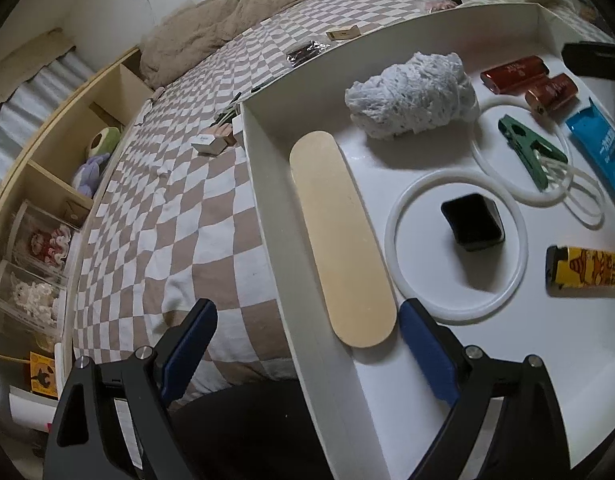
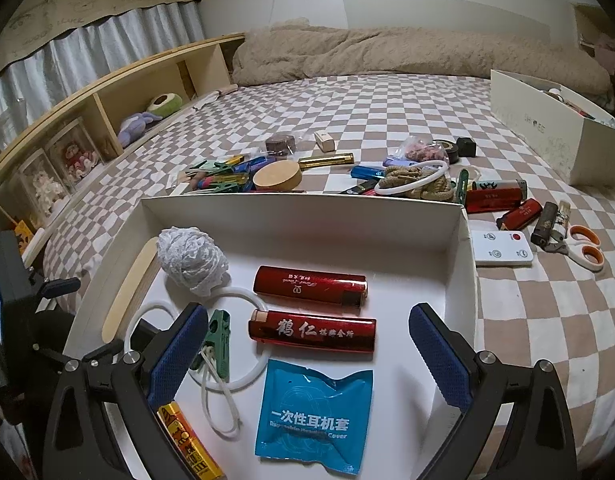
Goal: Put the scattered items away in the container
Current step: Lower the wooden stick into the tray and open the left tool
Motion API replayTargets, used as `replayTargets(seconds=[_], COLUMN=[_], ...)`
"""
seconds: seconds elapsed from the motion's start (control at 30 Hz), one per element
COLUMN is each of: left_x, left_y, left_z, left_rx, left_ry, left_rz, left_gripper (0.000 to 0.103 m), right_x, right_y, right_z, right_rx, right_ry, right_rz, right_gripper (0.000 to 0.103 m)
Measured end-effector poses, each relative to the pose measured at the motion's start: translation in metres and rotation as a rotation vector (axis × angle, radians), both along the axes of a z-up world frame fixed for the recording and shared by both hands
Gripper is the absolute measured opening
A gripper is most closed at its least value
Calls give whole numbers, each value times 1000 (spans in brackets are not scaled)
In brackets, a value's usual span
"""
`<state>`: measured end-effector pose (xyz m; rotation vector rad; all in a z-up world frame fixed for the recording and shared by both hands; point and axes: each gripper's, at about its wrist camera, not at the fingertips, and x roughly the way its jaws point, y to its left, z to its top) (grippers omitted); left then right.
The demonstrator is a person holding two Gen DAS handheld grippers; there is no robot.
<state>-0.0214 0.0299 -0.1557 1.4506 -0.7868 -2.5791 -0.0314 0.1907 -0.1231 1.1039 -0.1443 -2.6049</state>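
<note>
I had the shallow white cardboard box (image 2: 465, 248) partly filled, with plenty left outside. Along its left wall lay a flat, pale wooden stick with rounded ends (image 1: 341, 240). My left gripper (image 1: 303, 344) hung just above the stick's near end, jaws spread wide with nothing between them. Further right sat a fluffy white wad of yarn (image 2: 191, 260), thin white plastic rings (image 1: 455, 248), a green plastic clothes peg (image 2: 218, 338), two glossy red lighters (image 2: 311, 330) and a crinkled blue foil sachet (image 2: 313, 416). My right gripper (image 2: 307, 352) hovered over the nearer lighter and the sachet, jaws apart and empty. Beyond the far wall a heap of pegs, pens and coiled rope (image 2: 421, 182) waited on the checked bedspread (image 2: 539, 320), with a white remote (image 2: 501, 249) and orange-handled scissors (image 2: 585, 250) to the right.
</note>
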Motion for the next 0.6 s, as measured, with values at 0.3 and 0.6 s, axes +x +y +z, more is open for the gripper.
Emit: replayTargets(seconds=[0.3, 0.6], left_x=[-4, 17], left_y=[4, -2], left_z=[10, 18], left_rx=[29, -34], left_ry=[11, -20], left_rz=[-32, -56], left_gripper=[94, 94], right_x=[-1, -2], right_y=[1, 2], right_z=[0, -1], right_rx=[-13, -14], right_ry=[-4, -5], right_rz=[-5, -4], right_gripper=[101, 101])
